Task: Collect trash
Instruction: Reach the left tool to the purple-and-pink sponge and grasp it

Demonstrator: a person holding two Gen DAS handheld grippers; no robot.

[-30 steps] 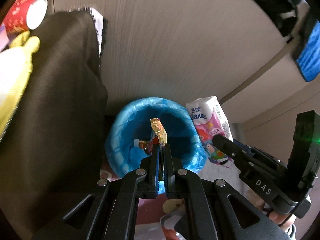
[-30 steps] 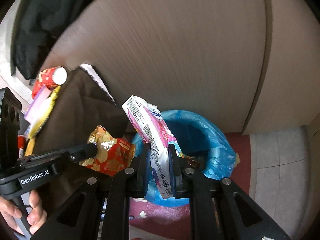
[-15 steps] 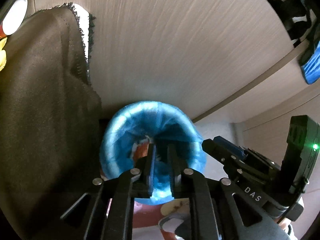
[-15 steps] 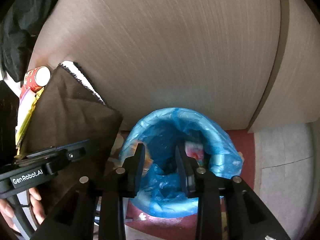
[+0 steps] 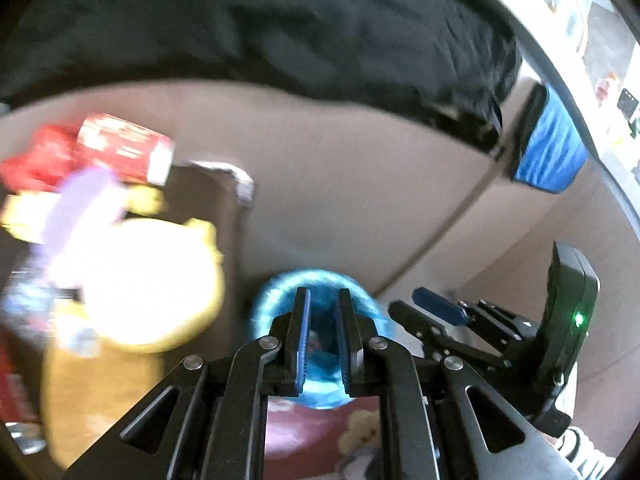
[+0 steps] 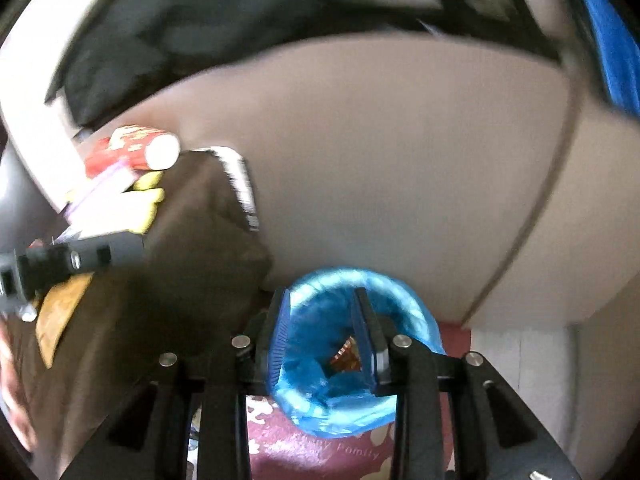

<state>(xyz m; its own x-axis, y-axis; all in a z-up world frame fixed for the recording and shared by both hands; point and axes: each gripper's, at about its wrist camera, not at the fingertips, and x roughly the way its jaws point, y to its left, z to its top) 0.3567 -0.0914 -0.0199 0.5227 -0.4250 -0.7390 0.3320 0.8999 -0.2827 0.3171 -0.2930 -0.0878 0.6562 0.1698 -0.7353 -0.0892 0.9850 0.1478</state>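
Note:
A bin lined with a blue bag [image 6: 384, 304] stands on the floor against a beige panel; it also shows in the left wrist view [image 5: 272, 300]. Wrappers lie inside it [image 6: 346, 354]. My right gripper [image 6: 322, 300] is open and empty above the bin's mouth. My left gripper [image 5: 323, 298] is open and empty, higher above the bin. The right gripper also shows at the right of the left wrist view [image 5: 416, 304]. More trash lies on the brown-covered surface at the left: a red tube [image 6: 136, 148], a yellow wrapper [image 6: 146, 200] and a yellow bag [image 5: 152, 292], all blurred.
A brown cloth [image 6: 192, 248] covers the surface left of the bin. Black fabric [image 5: 280, 24] hangs over the panel top. A blue item [image 5: 548, 152] hangs at the upper right. A dark red patterned mat [image 6: 320, 448] lies under the bin.
Both grippers let their wrappers fall into the bin, opened, and have since risen and pulled back; the bin looks smaller and the clutter at the left has come into view.

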